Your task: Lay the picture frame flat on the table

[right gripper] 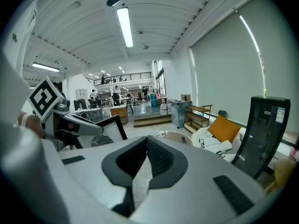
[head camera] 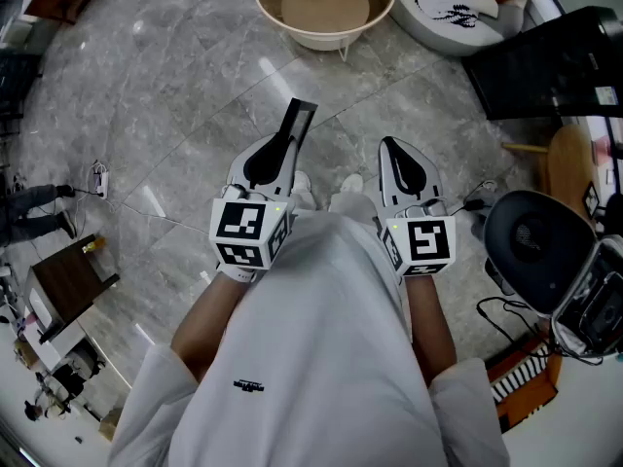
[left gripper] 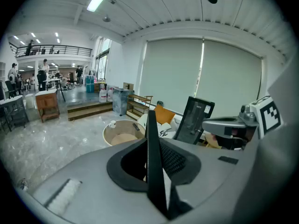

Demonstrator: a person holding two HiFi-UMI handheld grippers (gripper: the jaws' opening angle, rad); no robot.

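**Frame (head camera: 297,123) in the air, gripped on our left**
We see the left hand-held gripper (head camera: 275,148) clenched on the black frame, which sits edge-on between the jaws and pokes out the far end. The right hand-held gripper (head camera: 389,147) is near on the right, jaws closed on nothing. Both hang over the grey floor (head camera: 175,95), with a round tub (head camera: 268,13) farther off.

Open-plan office, mezzanine (right gripper: 122,76), desks (left gripper: 46,101), marble floor (head camera: 175,95)

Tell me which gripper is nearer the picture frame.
Left. The left gripper clamps the picture frame between its fingers; the right gripper sits apart to its right, shut, empty.
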